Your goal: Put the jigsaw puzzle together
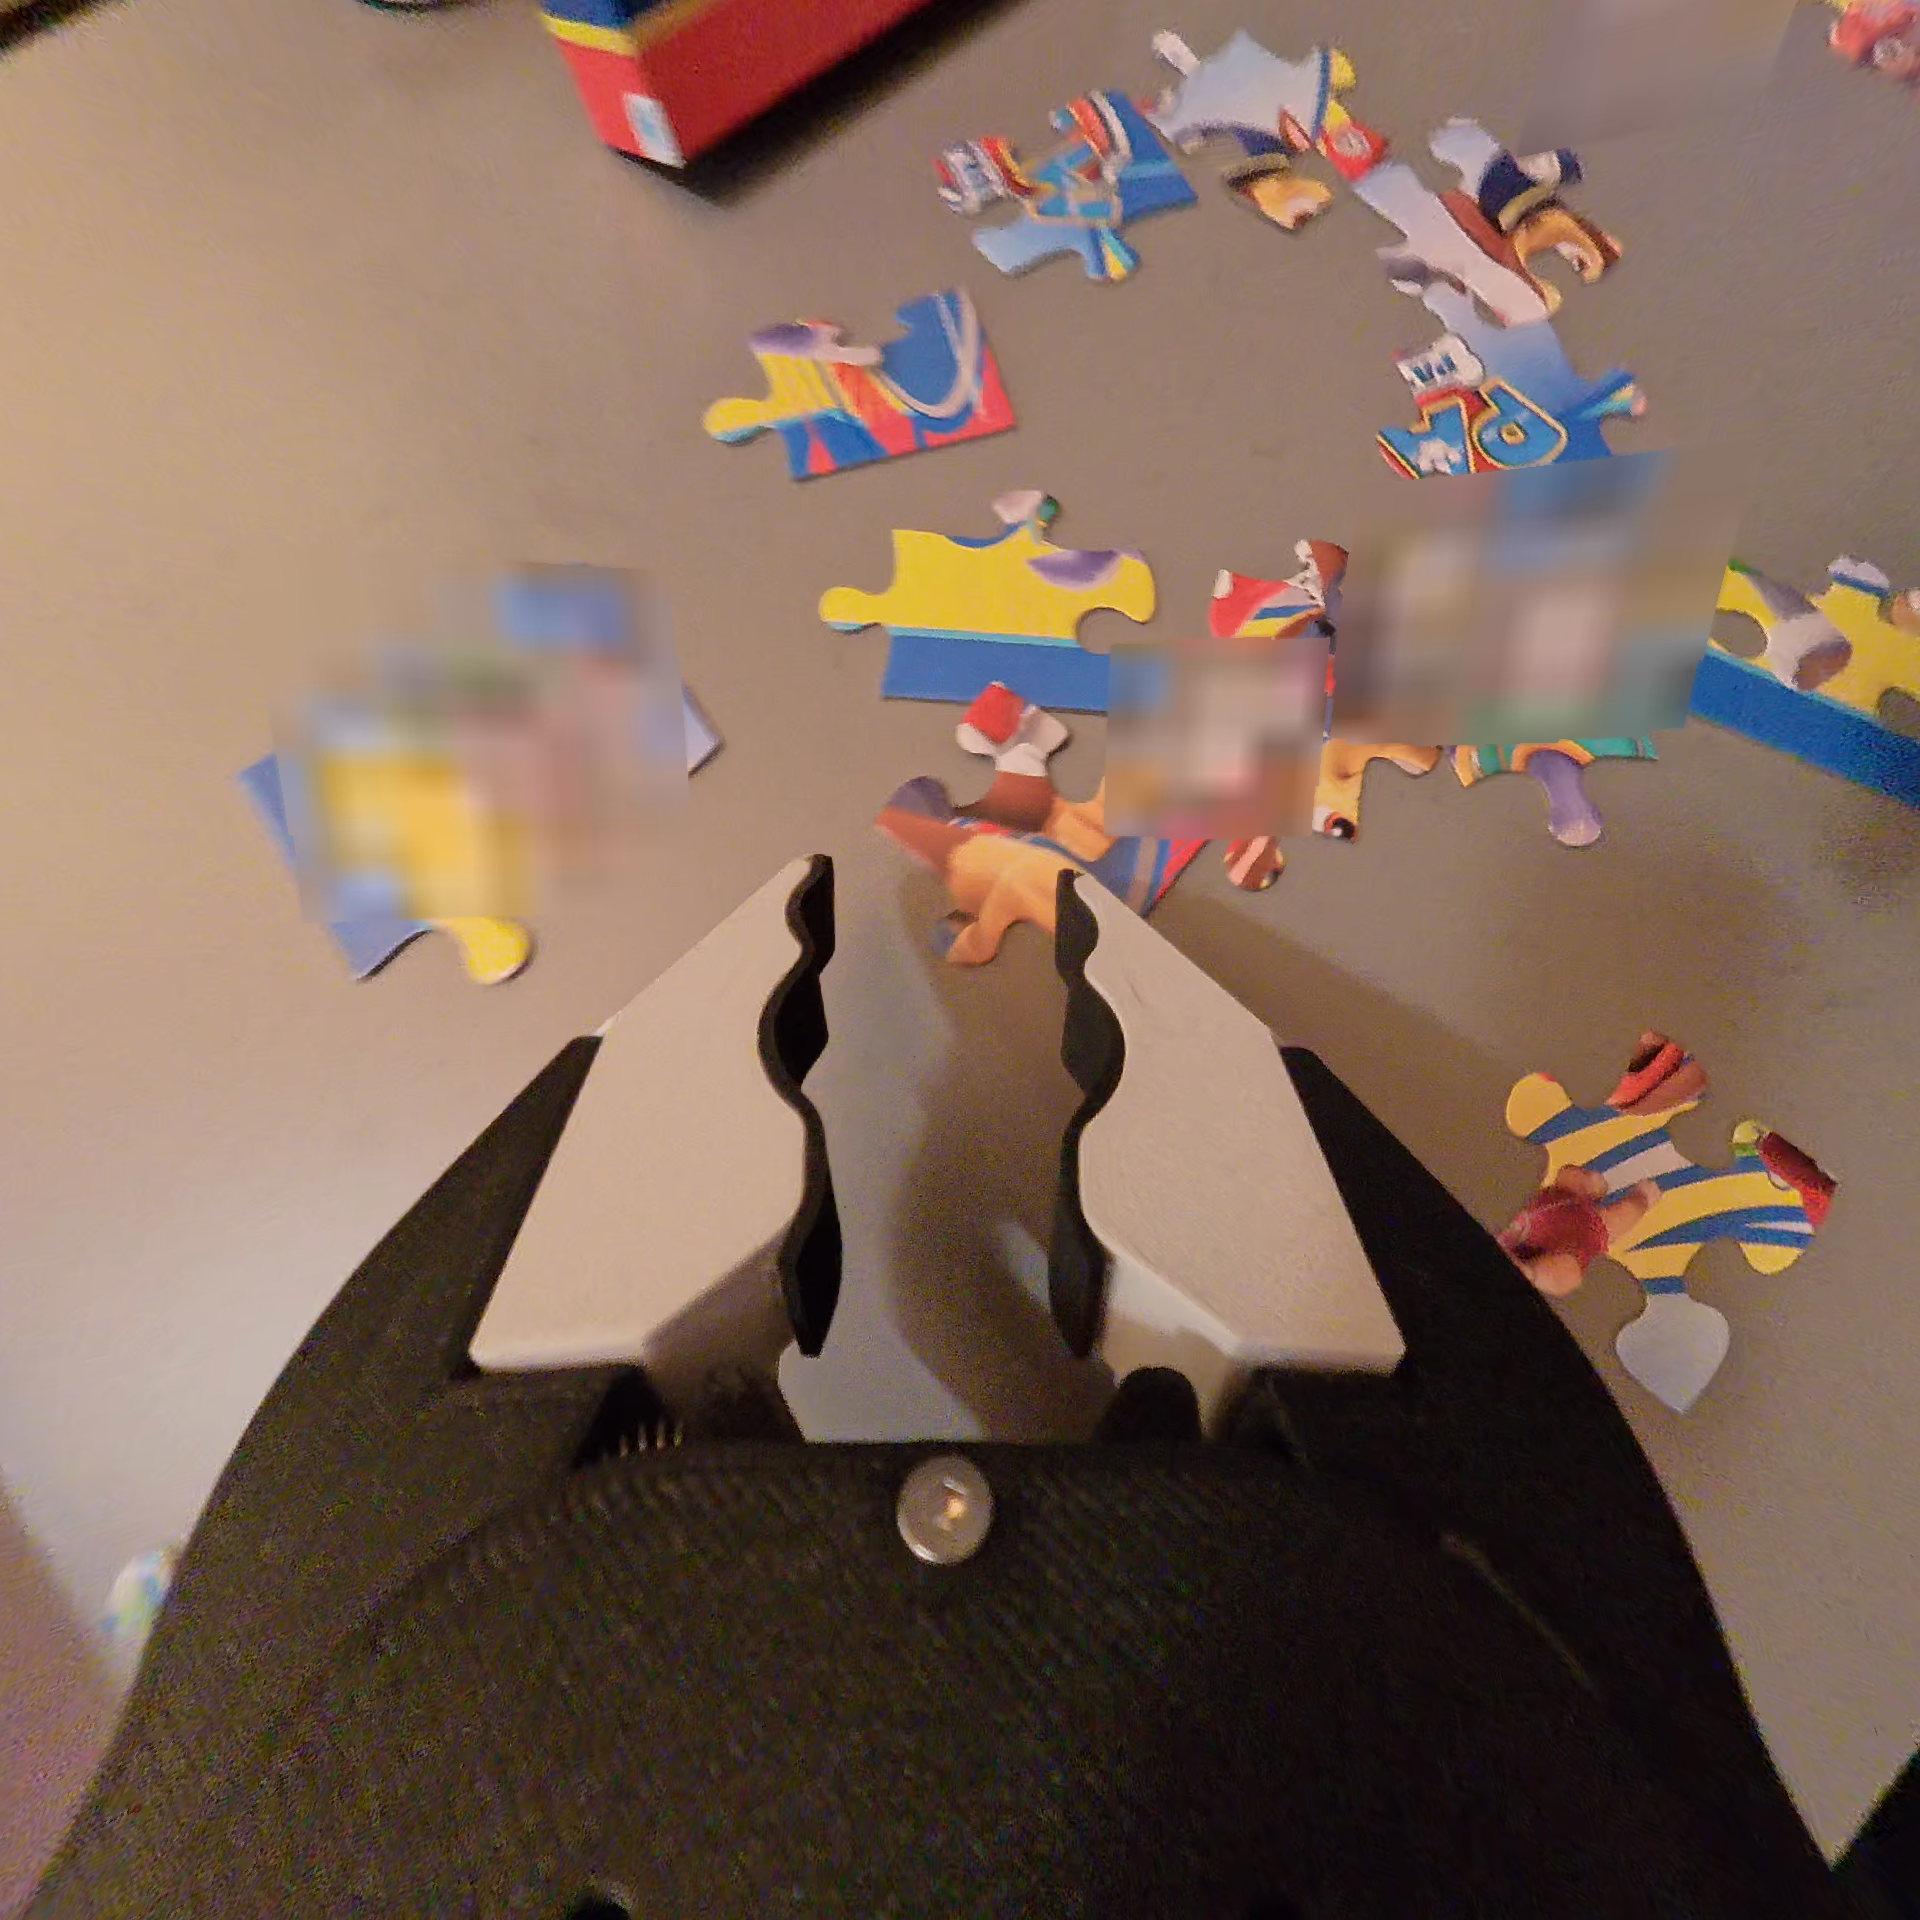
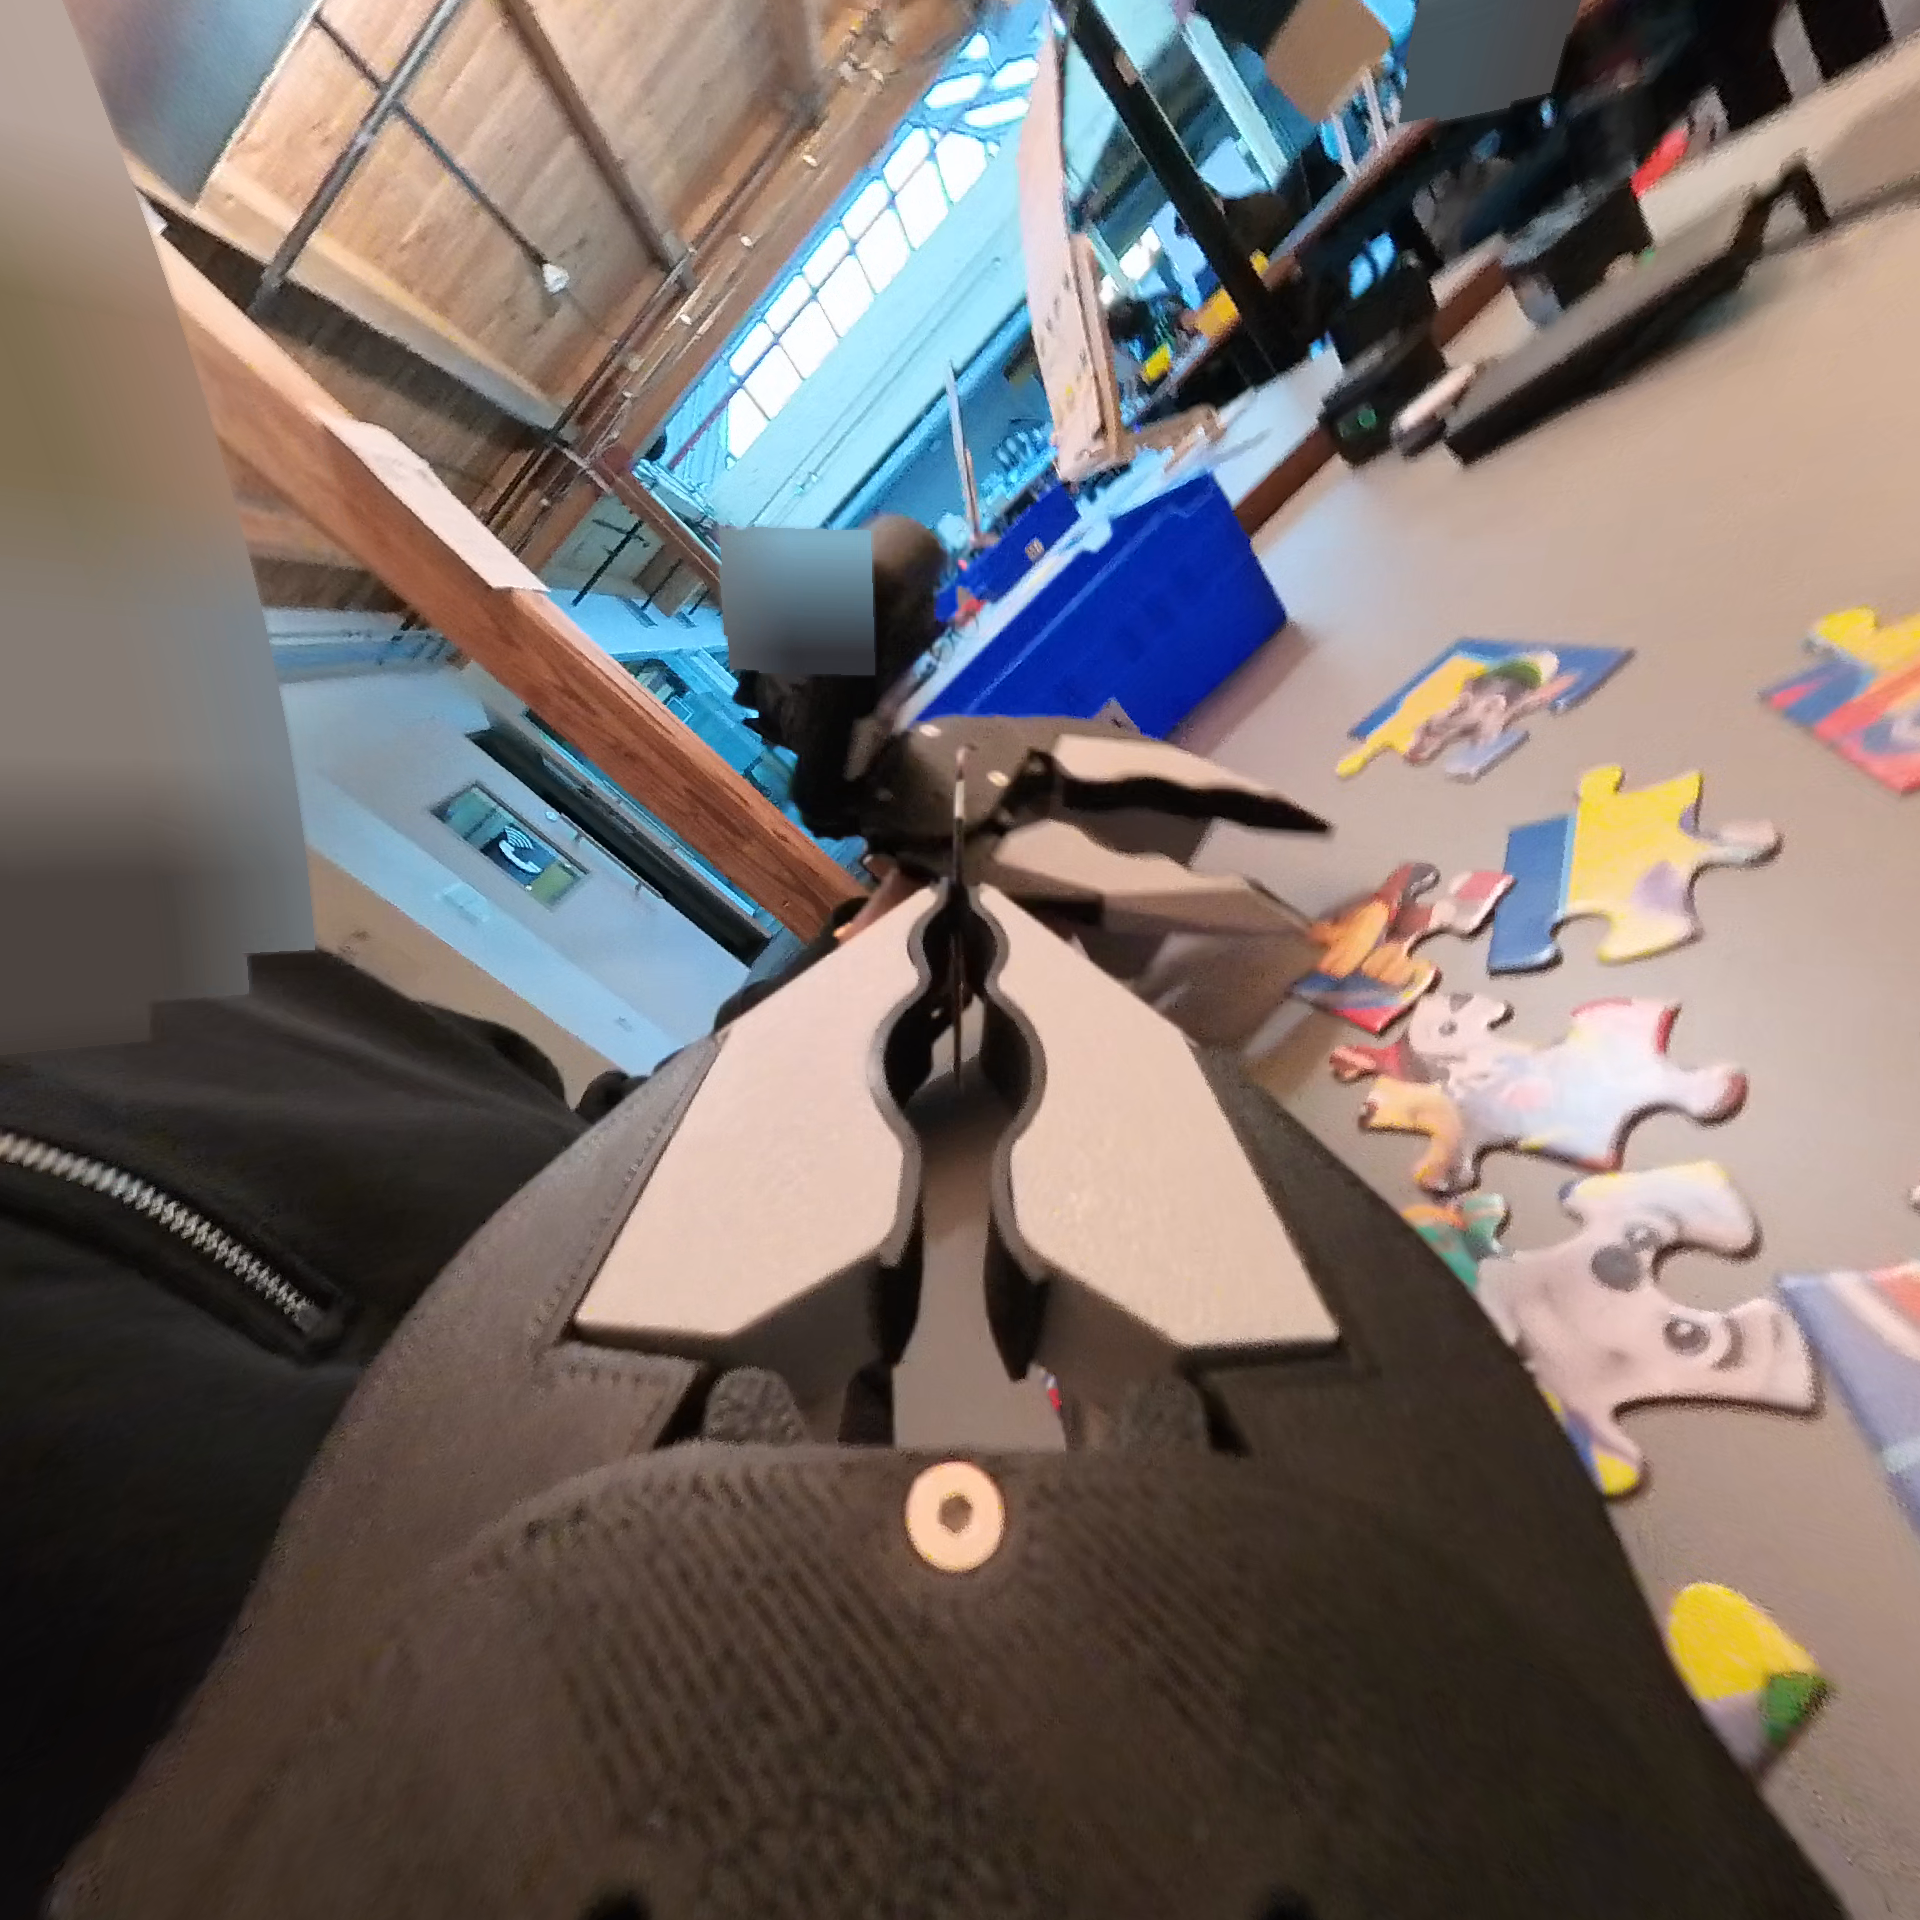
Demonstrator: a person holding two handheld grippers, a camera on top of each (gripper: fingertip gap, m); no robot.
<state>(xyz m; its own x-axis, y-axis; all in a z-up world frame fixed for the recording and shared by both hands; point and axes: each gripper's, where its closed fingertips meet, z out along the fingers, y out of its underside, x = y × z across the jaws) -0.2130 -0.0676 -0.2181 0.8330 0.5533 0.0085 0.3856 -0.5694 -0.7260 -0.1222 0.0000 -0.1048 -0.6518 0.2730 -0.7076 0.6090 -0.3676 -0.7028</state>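
Edge-on puzzle piece (image 2: pixel 957 883) between right tongs (image 2: pixel 954 914)

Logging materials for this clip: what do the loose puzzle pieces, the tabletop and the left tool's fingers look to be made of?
Puzzle pieces: likely printed cardboard, flat and thin, with a slightly glossy picture face.
Tabletop: a smooth, matt grey surface, perhaps laminate; the look leaves it open.
Left tool: pale grey, matt fingers, probably moulded or printed plastic, with wavy black pads that look rubbery; the black body shows fine layered ridges.
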